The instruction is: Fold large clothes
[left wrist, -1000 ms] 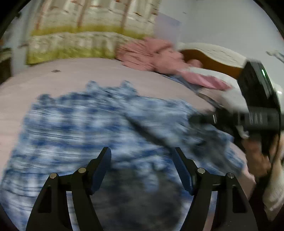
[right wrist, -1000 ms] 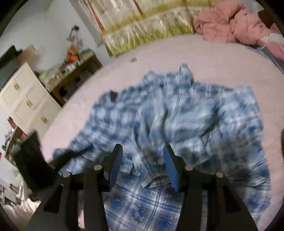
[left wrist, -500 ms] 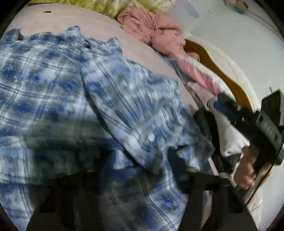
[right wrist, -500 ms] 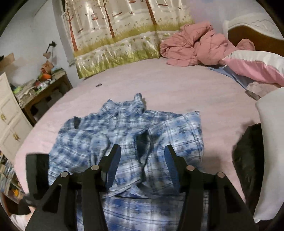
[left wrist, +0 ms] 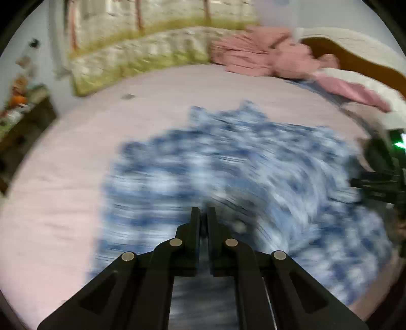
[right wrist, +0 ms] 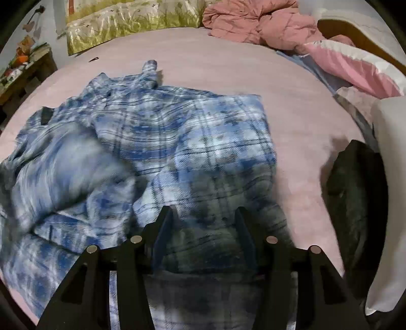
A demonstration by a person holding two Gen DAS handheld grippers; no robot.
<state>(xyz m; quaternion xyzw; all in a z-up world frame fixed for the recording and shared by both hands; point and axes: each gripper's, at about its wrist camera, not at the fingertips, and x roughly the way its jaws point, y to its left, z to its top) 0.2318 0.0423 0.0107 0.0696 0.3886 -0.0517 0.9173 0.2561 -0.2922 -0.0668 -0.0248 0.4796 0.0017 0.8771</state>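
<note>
Left wrist view: the left tool [left wrist: 203,212] is sitting clenched, jaws together, over the blurred blue-and-white plaid flannel shirt [left wrist: 241,177] lying on the pale pink bed [left wrist: 63,203]; whether cloth is pinched there I cannot tell. Right wrist view: the right tool [right wrist: 204,215] is hovering released, jaws apart, above the shirt's [right wrist: 190,142] folded near edge, with a crumpled pink quilt [right wrist: 253,20] lying beyond.
</note>
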